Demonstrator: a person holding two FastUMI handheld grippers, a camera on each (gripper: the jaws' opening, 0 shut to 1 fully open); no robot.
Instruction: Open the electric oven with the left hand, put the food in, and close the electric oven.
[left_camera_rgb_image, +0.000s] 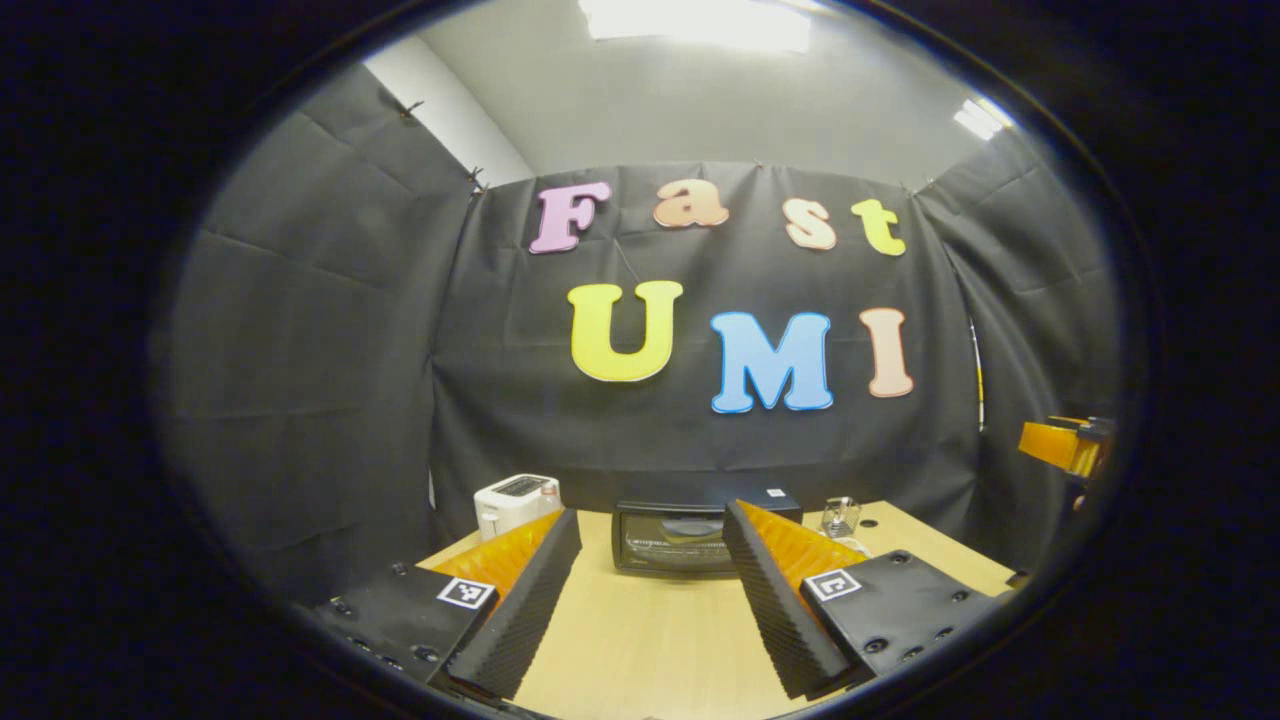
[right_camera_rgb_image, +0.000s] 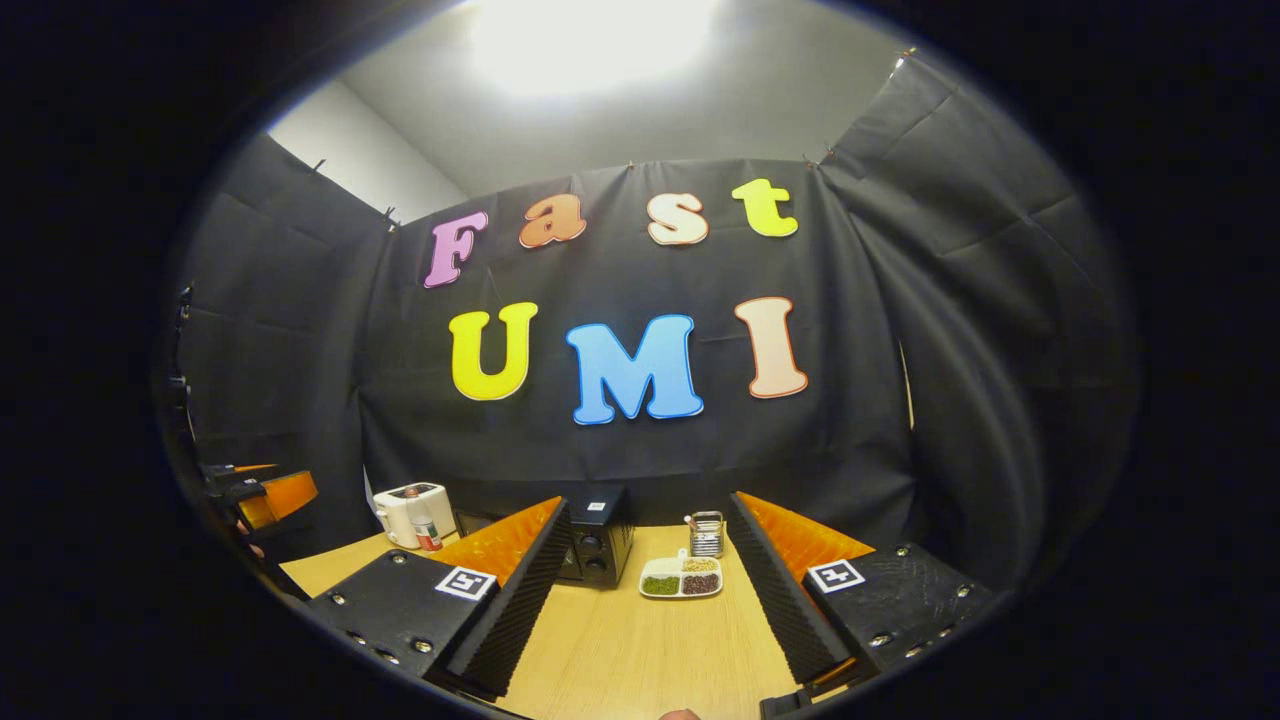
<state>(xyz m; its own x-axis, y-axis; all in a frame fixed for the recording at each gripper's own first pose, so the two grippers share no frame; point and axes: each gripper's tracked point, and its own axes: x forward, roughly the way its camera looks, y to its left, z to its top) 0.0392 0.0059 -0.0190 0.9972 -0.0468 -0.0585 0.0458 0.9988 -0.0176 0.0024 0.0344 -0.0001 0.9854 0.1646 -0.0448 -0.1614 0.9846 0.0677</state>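
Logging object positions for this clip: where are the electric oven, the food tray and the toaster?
electric oven (left_camera_rgb_image: 672, 540): left gripper view, on its glass door.
food tray (right_camera_rgb_image: 681, 580): right gripper view, middle of the divided white tray.
toaster (left_camera_rgb_image: 515, 500): left gripper view, on its white front.

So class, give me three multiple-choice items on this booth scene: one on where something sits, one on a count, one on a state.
1. Where does the white toaster stand relative to the electric oven in the left gripper view?
A. To its left
B. On top of it
C. In front of it

2. How many compartments of food does the white tray show?
A. One
B. Three
C. Six

3. What is the state of the oven door?
A. Open, hanging down
B. Removed and lying on the table
C. Closed

Answers:
1. A: the toaster stands at the table's back left, left of the oven.
2. B: green, pale and dark fillings sit in separate sections.
3. C: the glass front stands flush and upright, with the left gripper open and short of it.
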